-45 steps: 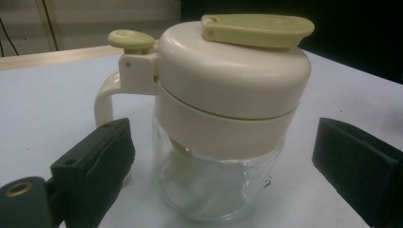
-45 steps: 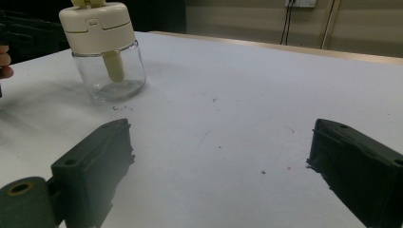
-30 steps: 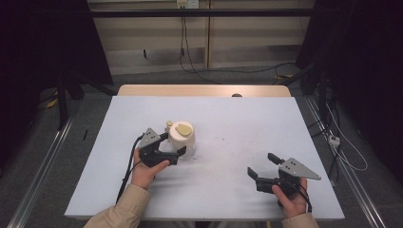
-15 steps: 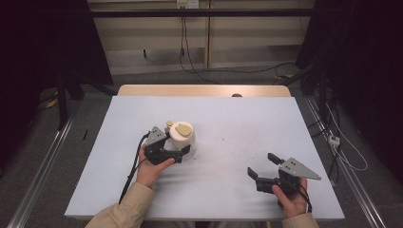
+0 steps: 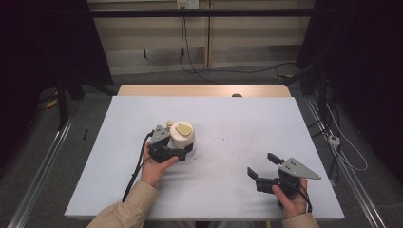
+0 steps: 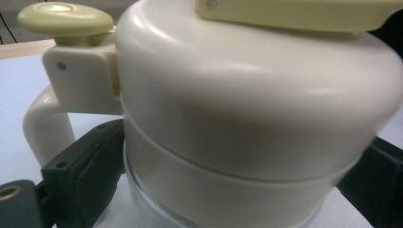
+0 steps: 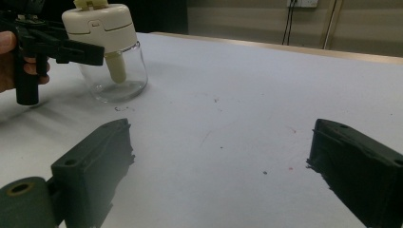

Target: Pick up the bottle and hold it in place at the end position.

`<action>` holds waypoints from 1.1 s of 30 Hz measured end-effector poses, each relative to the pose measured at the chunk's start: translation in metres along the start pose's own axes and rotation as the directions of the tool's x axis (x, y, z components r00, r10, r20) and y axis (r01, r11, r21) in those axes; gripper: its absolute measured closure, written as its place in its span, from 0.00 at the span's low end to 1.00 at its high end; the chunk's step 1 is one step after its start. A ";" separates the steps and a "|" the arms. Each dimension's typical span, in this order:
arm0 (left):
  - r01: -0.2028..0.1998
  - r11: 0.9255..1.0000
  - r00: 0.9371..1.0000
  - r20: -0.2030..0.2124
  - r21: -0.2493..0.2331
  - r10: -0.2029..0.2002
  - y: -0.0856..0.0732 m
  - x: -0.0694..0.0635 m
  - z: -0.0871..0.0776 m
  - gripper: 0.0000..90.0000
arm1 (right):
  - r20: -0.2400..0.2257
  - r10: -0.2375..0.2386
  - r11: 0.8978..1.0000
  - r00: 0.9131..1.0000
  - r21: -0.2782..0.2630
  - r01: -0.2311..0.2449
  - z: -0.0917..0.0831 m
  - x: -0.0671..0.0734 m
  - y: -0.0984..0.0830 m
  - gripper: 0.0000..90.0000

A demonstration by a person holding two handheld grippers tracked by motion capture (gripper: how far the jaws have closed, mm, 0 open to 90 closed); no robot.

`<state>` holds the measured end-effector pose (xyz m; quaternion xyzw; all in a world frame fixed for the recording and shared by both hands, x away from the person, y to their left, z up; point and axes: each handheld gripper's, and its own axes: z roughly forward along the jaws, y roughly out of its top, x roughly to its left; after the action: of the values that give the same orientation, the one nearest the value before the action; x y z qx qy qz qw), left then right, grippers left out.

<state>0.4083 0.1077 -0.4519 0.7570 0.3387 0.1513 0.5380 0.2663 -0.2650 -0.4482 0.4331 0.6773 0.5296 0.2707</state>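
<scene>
A pale grey-blue tabletop (image 5: 228, 123) carries a single jar (image 5: 182, 135), which stands upright left of centre, at about 9 o'clock from the middle of the surface. The jar has a clear glass body (image 7: 114, 76) and a cream plastic lid (image 6: 247, 95) with a curved handle (image 6: 45, 123) and a yellowish thumb lever (image 6: 64, 19) on top. The left tool (image 5: 183, 153) has its jaws set on either side of the jar just under the lid, closed against it, with the person's left hand (image 5: 154, 166) behind. The right tool (image 5: 263, 165) rests well apart at roughly 4 o'clock, jaws spread wide with nothing between them. The surface shows faint dark specks and scuffs (image 7: 214, 137) near the middle. A wooden strip (image 5: 204, 90) edges the far side at 12 o'clock. Beyond lies grey floor with trailing black cables (image 5: 190, 47), a pale wall panel, and dark curtains (image 5: 43, 42) at both sides.
</scene>
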 end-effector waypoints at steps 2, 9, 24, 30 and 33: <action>0.004 1.000 1.000 -0.006 -0.001 -0.004 0.000 -0.001 0.002 0.04 | -0.001 0.000 1.000 1.000 -0.001 0.000 0.000 0.000 0.000 0.07; 0.004 1.000 1.000 -0.015 -0.007 -0.004 -0.001 -0.002 0.008 0.04 | -0.001 0.000 1.000 1.000 0.000 0.000 0.000 0.000 0.000 0.07; -0.028 1.000 0.998 -0.059 -0.013 0.027 -0.001 -0.007 0.015 0.04 | -0.001 0.002 1.000 1.000 0.005 -0.002 0.000 -0.001 -0.001 0.07; -0.029 0.999 0.998 -0.060 -0.020 0.027 -0.001 -0.007 0.015 0.05 | -0.001 0.001 1.000 1.000 0.003 -0.001 0.000 -0.001 0.000 0.07; -0.033 0.999 0.997 -0.064 -0.025 0.031 -0.001 -0.008 0.015 0.05 | -0.001 0.003 1.000 1.000 0.001 -0.003 -0.001 -0.001 0.000 0.07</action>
<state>0.4112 0.0916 -0.4579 0.7501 0.3413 0.1882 0.5343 0.2661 -0.2662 -0.4483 0.4342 0.6769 0.5298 0.2695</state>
